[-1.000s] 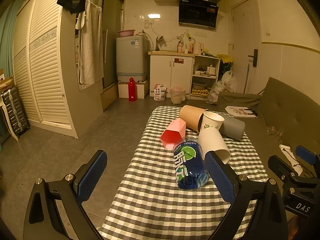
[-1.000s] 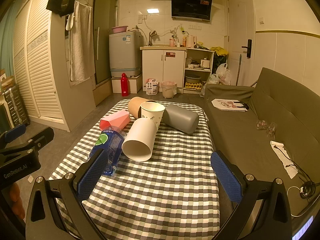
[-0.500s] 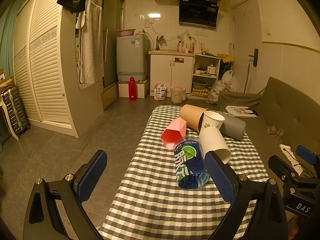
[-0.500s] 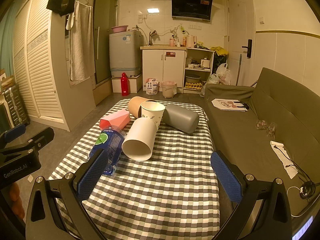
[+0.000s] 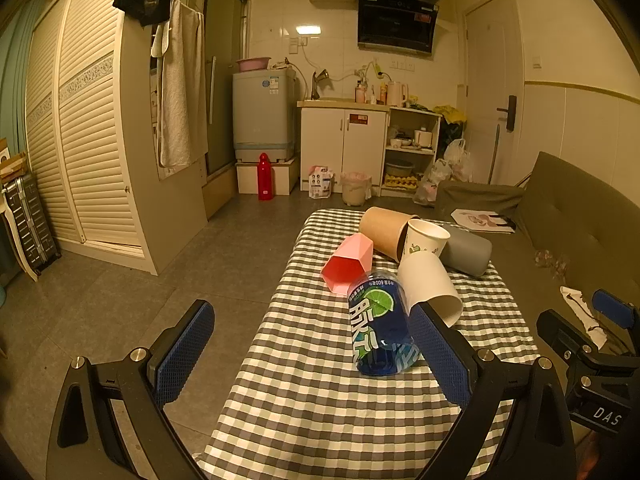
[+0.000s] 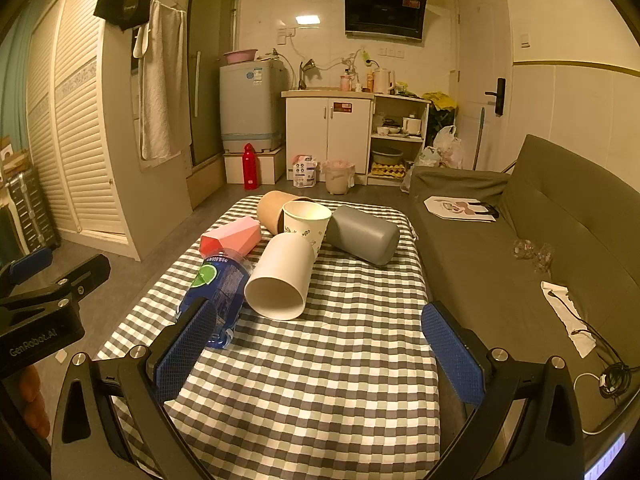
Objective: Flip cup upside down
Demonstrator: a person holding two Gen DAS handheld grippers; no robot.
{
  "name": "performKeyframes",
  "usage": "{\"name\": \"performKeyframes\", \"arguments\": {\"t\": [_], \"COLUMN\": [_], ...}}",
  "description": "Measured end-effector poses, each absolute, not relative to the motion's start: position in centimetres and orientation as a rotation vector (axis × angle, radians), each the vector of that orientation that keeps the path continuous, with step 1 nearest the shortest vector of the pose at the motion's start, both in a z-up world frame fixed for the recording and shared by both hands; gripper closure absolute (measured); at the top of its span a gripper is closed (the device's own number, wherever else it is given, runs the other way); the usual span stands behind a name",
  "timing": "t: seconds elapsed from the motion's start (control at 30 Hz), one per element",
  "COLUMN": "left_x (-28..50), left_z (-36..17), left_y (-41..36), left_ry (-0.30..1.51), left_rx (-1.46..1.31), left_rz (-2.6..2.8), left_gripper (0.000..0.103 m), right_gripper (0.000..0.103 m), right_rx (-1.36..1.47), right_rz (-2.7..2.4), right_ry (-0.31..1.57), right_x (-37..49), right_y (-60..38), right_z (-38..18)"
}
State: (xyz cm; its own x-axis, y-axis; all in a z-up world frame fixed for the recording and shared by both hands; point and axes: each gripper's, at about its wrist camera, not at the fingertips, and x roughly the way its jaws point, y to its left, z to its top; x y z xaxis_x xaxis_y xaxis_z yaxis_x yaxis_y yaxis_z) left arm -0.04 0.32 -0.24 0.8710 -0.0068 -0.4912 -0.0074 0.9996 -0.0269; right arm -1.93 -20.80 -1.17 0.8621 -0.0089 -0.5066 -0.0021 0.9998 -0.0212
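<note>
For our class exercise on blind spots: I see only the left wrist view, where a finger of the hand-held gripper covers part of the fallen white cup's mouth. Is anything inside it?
Observer: No. In the right wrist view the white cup lies on its side with its whole mouth facing the camera, and it looks empty.
Operator: Is the right hand-held gripper open?
Observer: Yes, open, with nothing between its fingers.
Operator: Anything at the near end of the sofa?
Observer: A coil of black cable lies just past the white cloth.
</note>
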Motion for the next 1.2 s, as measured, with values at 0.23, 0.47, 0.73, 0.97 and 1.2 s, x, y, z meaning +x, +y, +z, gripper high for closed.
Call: {"name": "performKeyframes", "arguments": {"t": [0.23, 0.47, 0.73, 0.97, 1.2], "left_x": [0.0, 0.0, 0.0, 0.1, 0.2], "left_z": [-0.2, -0.3, -0.3, -0.5, -1.3], "left_y": [0.2, 0.3, 0.2, 0.2, 0.3], "left_ry": [0.514, 0.515, 0.516, 0.518, 0.529], "left_rx": [-0.026, -0.027, -0.027, -0.024, -0.025], "left_rz": [0.001, 0.001, 0.001, 0.001, 0.001], "left_gripper": [0.002, 0.002, 0.002, 0.002, 0.002], "right_gripper": [0.000, 0.000, 0.000, 0.000, 0.000], "right_rx": [-0.023, -0.023, -0.024, -0.022, -0.030], "right_rz": [-0.002, -0.003, -0.002, -0.004, -0.001], "right_ry": [0.535, 0.535, 0.536, 0.537, 0.543], "right_x": [-1.8, -1.8, -1.8, -1.8, -1.6], "right_y": [-20.7, -20.7, -20.7, -20.7, -20.6], "right_z": [-1.2, -1.2, -1.2, -1.2, -1.5]}}
